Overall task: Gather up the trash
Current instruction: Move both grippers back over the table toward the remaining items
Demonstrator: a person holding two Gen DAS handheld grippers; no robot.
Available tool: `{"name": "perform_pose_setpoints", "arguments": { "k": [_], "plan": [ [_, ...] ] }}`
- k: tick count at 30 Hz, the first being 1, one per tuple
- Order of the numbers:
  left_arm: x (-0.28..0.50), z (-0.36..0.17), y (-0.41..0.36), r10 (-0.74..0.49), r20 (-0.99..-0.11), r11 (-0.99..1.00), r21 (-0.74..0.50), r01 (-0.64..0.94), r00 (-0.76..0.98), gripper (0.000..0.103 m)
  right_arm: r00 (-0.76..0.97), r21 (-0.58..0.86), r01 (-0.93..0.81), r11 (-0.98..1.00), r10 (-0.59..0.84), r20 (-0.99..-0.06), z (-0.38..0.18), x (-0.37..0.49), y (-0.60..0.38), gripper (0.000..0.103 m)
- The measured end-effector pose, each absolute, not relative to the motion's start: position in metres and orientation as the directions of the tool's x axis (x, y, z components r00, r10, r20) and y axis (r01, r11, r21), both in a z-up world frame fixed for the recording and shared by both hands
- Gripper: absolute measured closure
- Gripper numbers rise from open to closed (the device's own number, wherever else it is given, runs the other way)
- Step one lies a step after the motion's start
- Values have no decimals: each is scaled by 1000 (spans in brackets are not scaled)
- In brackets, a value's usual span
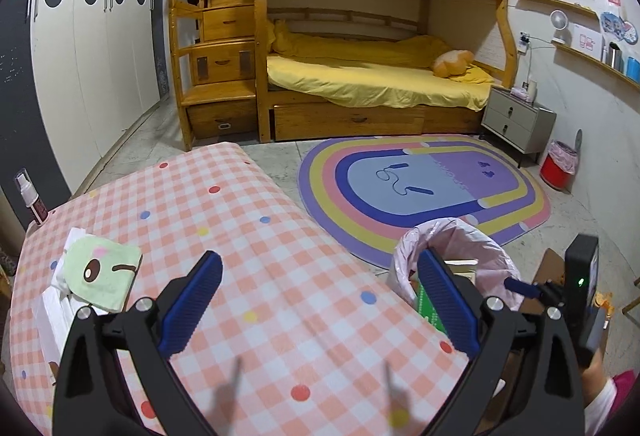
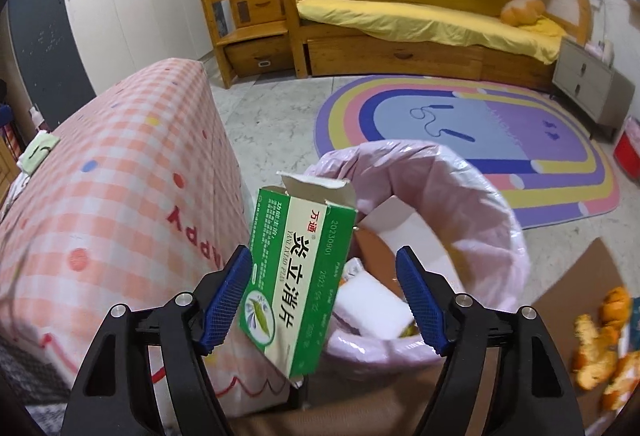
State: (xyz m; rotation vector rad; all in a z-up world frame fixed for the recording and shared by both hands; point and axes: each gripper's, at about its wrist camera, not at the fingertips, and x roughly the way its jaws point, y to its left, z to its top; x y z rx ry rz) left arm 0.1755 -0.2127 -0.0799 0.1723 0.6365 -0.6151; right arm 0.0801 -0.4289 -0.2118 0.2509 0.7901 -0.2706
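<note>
Right gripper (image 2: 322,300) wide above pink-lined bin (image 2: 472,196), green box (image 2: 296,276) apparently loose against one finger.

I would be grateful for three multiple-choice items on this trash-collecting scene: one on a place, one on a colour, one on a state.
1. Where is the medicine box?
A. between the right gripper's fingers, beside the lined bin
B. on the rainbow rug
C. on the bed

2. What colour is the bin's liner?
A. black
B. pale pink
C. blue

3. How does the box's top flap stand?
A. sealed shut
B. taped over
C. open

Answers:
1 A, since the right wrist view shows the box between the blue pads at the bin's rim.
2 B, since the bag folded over the rim is pale pink.
3 C, since the white flap sticks up from the box's top.
</note>
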Motion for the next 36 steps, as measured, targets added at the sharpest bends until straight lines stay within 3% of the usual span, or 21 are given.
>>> {"name": "perform_pose_setpoints", "arguments": {
  "k": [7, 8, 9, 13, 15, 19, 23, 26, 30, 36],
  "plan": [
    [183, -88, -216, -460, -615, 826, -31, 563, 641, 8, 669, 122, 306, 944, -122, -734, -240, 99, -426, 31],
    [184, -88, -217, -458, -616, 826, -30, 563, 640, 8, 669, 131, 298, 946, -109, -735, -242, 100, -427, 35],
    [184, -89, -217, -453, -616, 829, -26, 559, 644, 8, 671, 139, 292, 946, -99, -735, -243, 102, -427, 53],
    [186, -89, -216, -449, -615, 833, -25, 553, 648, 8, 703, 183, 267, 946, -62, -709, -233, 97, -423, 70],
    [185, -88, -214, -449, -612, 833, -25, 552, 651, 8, 733, 178, 264, 948, -77, -676, -217, 92, -421, 73],
    [183, -85, -210, -452, -601, 834, -21, 552, 659, 8, 792, 163, 286, 944, -138, -595, -176, 83, -424, 73],
    [181, -83, -205, -455, -596, 835, -27, 550, 662, 8, 789, 45, 349, 936, -267, -553, -148, 85, -435, 71],
    [180, -81, -199, -451, -595, 839, -31, 543, 665, 8, 742, -28, 393, 919, -335, -581, -148, 97, -447, 60],
    [178, -74, -182, -436, -592, 856, -40, 516, 678, 8, 738, -40, 397, 917, -344, -580, -135, 97, -447, 50],
    [172, -62, -130, -351, -574, 907, -13, 420, 740, 8, 802, -12, 319, 948, -277, -529, -92, 92, -408, 50]
  ]
}}
